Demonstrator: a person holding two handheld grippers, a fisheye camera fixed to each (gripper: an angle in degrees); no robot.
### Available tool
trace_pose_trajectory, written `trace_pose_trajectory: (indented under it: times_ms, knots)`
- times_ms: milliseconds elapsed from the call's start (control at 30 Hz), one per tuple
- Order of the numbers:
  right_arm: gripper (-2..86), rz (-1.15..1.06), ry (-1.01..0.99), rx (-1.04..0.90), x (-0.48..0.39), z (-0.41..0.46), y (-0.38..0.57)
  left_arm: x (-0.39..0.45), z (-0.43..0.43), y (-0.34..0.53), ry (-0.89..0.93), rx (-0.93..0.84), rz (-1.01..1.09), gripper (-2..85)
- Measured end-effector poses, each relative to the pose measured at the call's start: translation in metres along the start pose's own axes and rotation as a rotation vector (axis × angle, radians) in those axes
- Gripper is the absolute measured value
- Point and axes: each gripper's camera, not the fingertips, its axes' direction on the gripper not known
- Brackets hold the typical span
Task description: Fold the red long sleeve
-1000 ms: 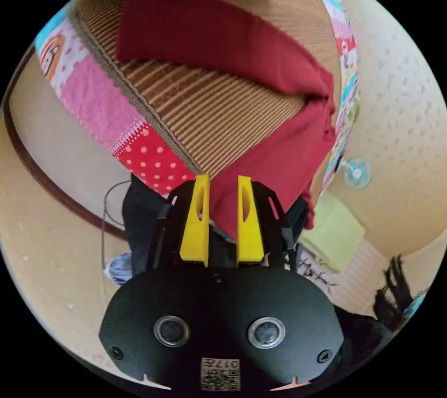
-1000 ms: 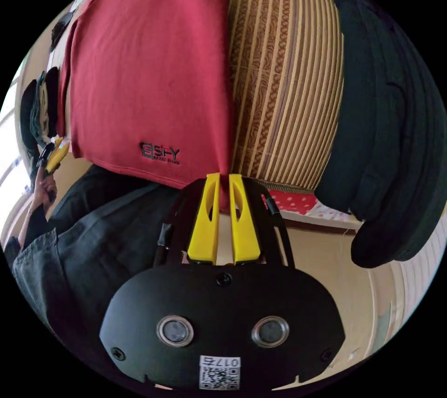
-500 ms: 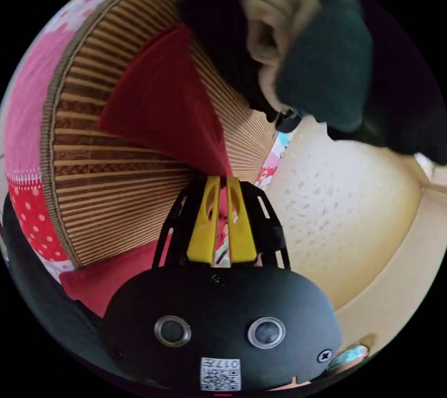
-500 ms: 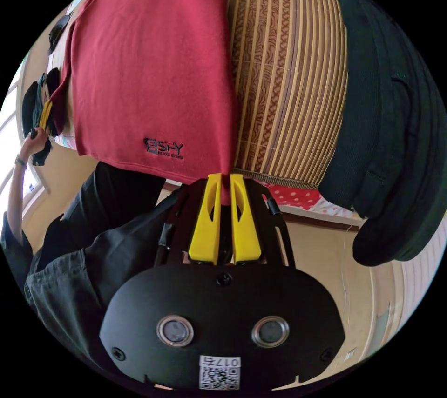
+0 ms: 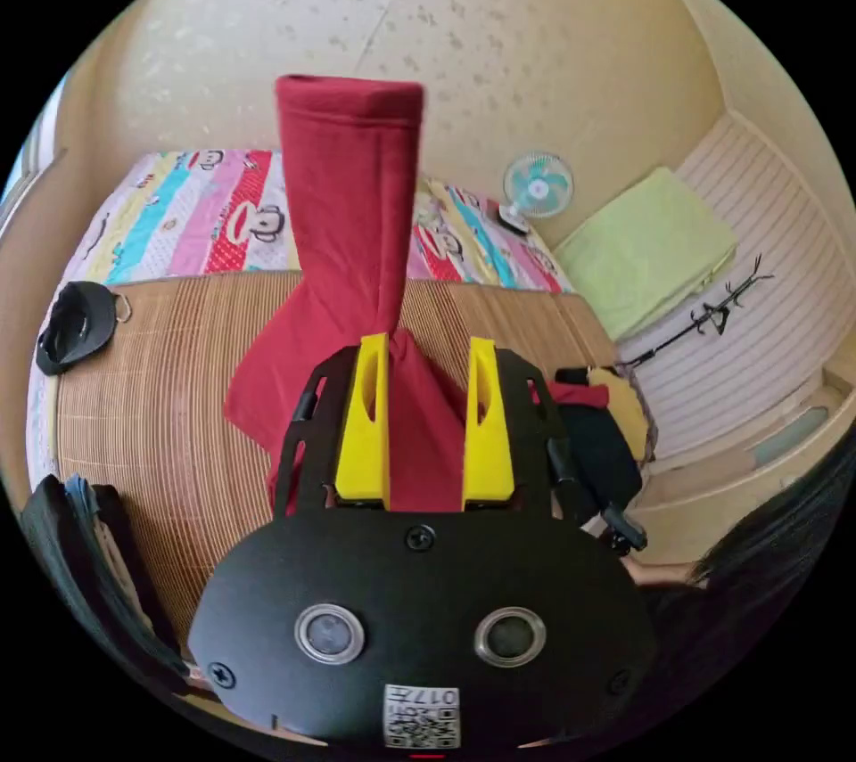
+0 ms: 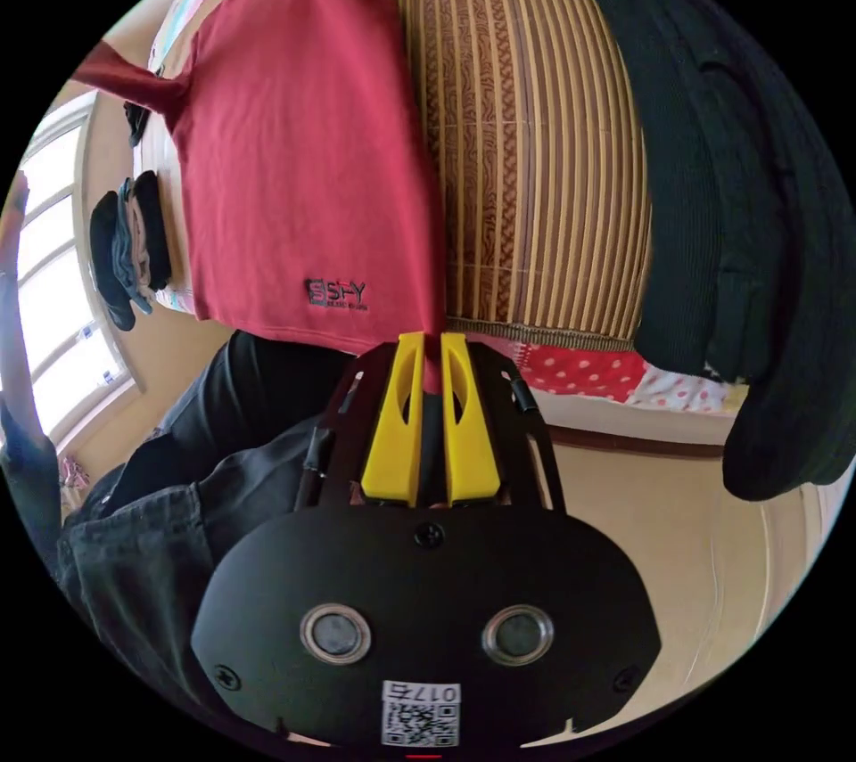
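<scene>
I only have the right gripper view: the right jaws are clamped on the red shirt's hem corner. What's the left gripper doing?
Observer: In the left gripper view, the left gripper has its jaws apart, and one sleeve of the red long sleeve runs between them.
Operator: Where's the sleeve's end?
Observer: The cuff is the far end of the sleeve, reaching away from the jaws past the woven mat.
Operator: Anything past the mat?
Observer: A small fan stands beside a green folded cloth.
</scene>
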Motion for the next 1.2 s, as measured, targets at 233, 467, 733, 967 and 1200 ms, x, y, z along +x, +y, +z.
trace_pose_trajectory:
  times_ms: [233, 467, 733, 967, 1200]
  knots:
    - [3.5, -0.002, -0.077, 0.123, 0.049, -0.038, 0.011, -0.061, 0.076, 0.114, 0.007, -0.219, -0.455, 11.6]
    - [6.8, -0.043, -0.137, 0.182, 0.060, -0.046, -0.021, -0.104, 0.091, 0.184, -0.116, -0.430, -0.671, 12.4]
    - [4.4, -0.141, -0.214, -0.016, 0.035, 0.012, -0.029, -0.115, 0.071, 0.168, -0.305, -0.559, -0.593, 0.5]
    - [6.0, -0.155, -0.185, 0.303, 0.050, -0.088, 0.013, -0.146, 0.024, 0.219, -0.091, -0.362, -0.802, 4.5]
    - [10.9, 0.480, -0.271, 0.867, 0.208, -0.235, 0.044, -0.115, 0.018, 0.274, 0.030, -0.368, -0.963, 6.5]
